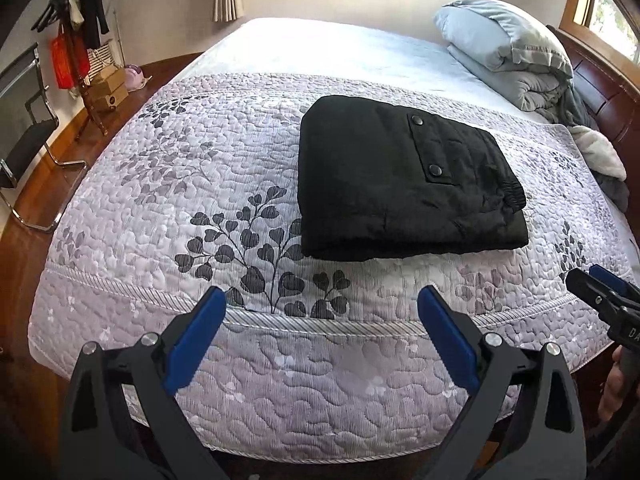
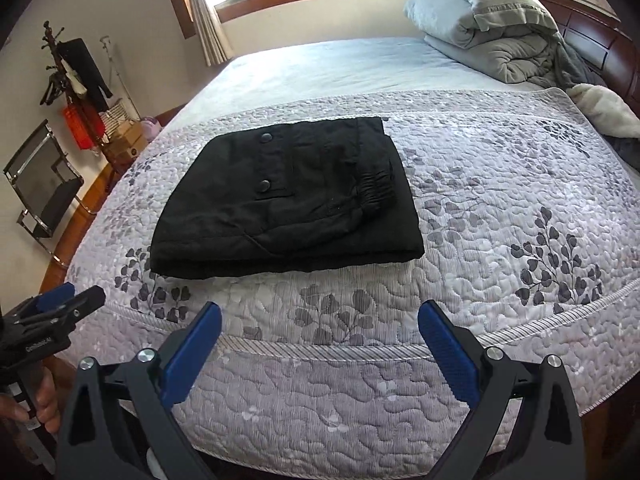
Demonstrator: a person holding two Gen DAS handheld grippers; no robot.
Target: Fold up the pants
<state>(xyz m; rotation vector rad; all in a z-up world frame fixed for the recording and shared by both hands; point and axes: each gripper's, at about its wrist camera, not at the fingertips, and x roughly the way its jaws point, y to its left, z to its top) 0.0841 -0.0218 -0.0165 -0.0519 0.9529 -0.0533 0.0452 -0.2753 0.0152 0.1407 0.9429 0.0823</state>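
Observation:
Black pants (image 1: 400,184) lie folded into a compact rectangle on the floral quilt (image 1: 200,200). A pocket flap with two snap buttons faces up, and the elastic waistband is at the right. They also show in the right wrist view (image 2: 288,204). My left gripper (image 1: 322,304) is open and empty, held back over the bed's near edge. My right gripper (image 2: 320,320) is open and empty, also short of the pants. Each gripper shows at the edge of the other's view, the right one (image 1: 600,284) and the left one (image 2: 72,300).
A rolled grey duvet (image 1: 508,52) and a white blanket (image 1: 600,152) lie by the wooden headboard (image 1: 600,80). A coat rack (image 2: 76,80), boxes and a chair (image 2: 44,184) stand on the wood floor left of the bed.

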